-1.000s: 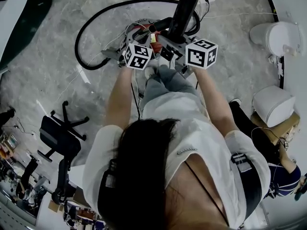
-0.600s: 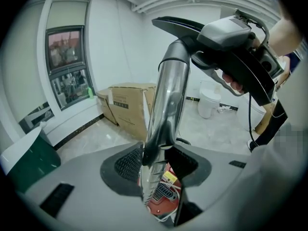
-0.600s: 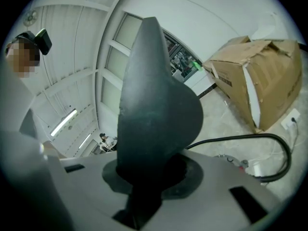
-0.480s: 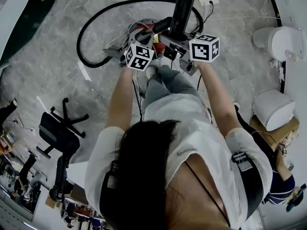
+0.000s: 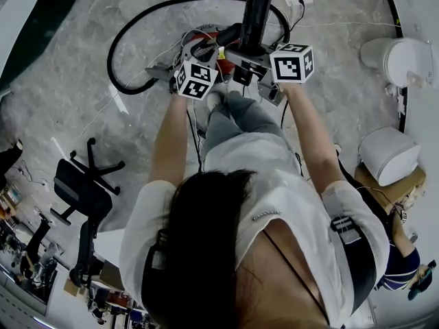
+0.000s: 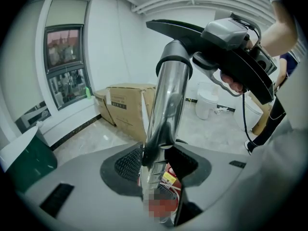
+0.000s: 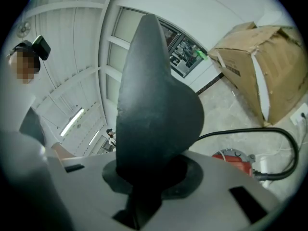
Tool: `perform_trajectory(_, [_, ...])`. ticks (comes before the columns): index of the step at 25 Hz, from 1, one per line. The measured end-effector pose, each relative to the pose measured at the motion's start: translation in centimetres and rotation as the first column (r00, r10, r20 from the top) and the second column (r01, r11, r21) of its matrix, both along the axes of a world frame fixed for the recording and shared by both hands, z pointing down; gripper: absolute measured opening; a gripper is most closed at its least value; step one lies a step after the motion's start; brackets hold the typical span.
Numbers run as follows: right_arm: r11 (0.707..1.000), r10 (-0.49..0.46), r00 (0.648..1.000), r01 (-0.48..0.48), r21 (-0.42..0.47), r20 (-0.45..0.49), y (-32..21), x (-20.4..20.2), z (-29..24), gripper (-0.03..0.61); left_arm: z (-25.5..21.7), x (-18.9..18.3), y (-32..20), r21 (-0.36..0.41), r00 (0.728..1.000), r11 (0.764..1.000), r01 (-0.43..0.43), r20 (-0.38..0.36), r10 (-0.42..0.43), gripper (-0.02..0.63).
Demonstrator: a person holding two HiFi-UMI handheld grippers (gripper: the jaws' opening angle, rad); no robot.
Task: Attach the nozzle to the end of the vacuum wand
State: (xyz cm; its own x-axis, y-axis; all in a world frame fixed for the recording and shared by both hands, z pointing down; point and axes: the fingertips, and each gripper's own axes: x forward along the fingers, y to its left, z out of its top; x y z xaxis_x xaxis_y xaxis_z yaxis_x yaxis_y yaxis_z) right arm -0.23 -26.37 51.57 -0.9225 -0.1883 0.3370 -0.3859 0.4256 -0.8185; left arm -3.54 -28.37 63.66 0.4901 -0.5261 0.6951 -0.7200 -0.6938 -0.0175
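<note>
In the left gripper view the chrome vacuum wand [image 6: 164,107] rises between my left gripper's [image 6: 160,179] jaws, which are shut on it. A black collar [image 6: 173,64] rings the wand's top end, and the black nozzle [image 6: 179,29] spreads from it. My right gripper [image 6: 234,57] holds that nozzle from the right. In the right gripper view the nozzle [image 7: 155,109] fills the middle, clamped between the jaws of my right gripper [image 7: 144,189]. From the head view the nozzle [image 5: 254,18] points away from me, above both marker cubes [image 5: 196,79], with the red vacuum body [image 5: 204,44] below.
A black hose [image 5: 130,36] loops on the floor around the vacuum. Two white bins [image 5: 392,55] stand at the right and an office chair [image 5: 86,190] at the left. Cardboard boxes [image 6: 129,105] sit ahead by the wall. Another person [image 5: 405,259] crouches at lower right.
My right gripper has tipped and shifted slightly away from me with the nozzle, which now stands straighter in the head view. The left gripper has stayed put on the wand.
</note>
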Motion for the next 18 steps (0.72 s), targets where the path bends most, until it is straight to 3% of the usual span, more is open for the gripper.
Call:
perform_trajectory(5, [0.998,-0.046,0.996,0.05,0.047,-0.072,0.17,-0.17,-0.01,0.095,0.15,0.24,-0.07,-0.026,0.999,1.0,-0.016,-0.031,0.015,0.169])
perform_trajectory(9, [0.985,-0.092,0.978,0.117,0.128,-0.19,0.48,-0.31,0.13,0.095,0.24,0.56,-0.05,-0.034,0.999,0.999,-0.031,-0.035,0.03,0.169])
perform_trajectory(18, [0.975,-0.051,0.954,0.112,0.192,-0.296,0.81,-0.89,0.36,0.094,0.51,0.49,-0.04,-0.078,0.999,0.996,-0.04,-0.03,0.038,0.169])
